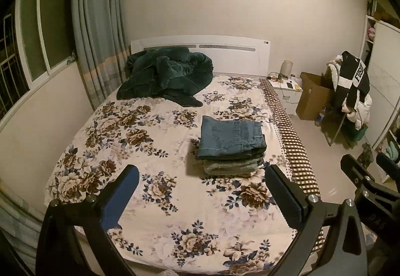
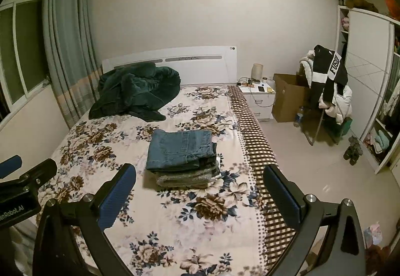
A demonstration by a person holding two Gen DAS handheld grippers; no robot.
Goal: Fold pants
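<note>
Folded blue jeans (image 1: 231,138) lie on top of a folded grey garment (image 1: 232,167) in a neat stack on the floral bed sheet (image 1: 140,130), right of the bed's middle. The stack also shows in the right wrist view (image 2: 181,151). My left gripper (image 1: 201,174) is open and empty, held above the foot of the bed, short of the stack. My right gripper (image 2: 200,174) is open and empty too, at a similar distance. Each gripper shows at the edge of the other's view.
A crumpled dark green blanket (image 1: 166,75) lies by the headboard. A nightstand (image 2: 260,98), a cardboard box (image 2: 290,95) and a chair heaped with clothes (image 2: 330,85) stand right of the bed. A wardrobe (image 2: 370,75) is at far right, curtains (image 1: 100,25) at left.
</note>
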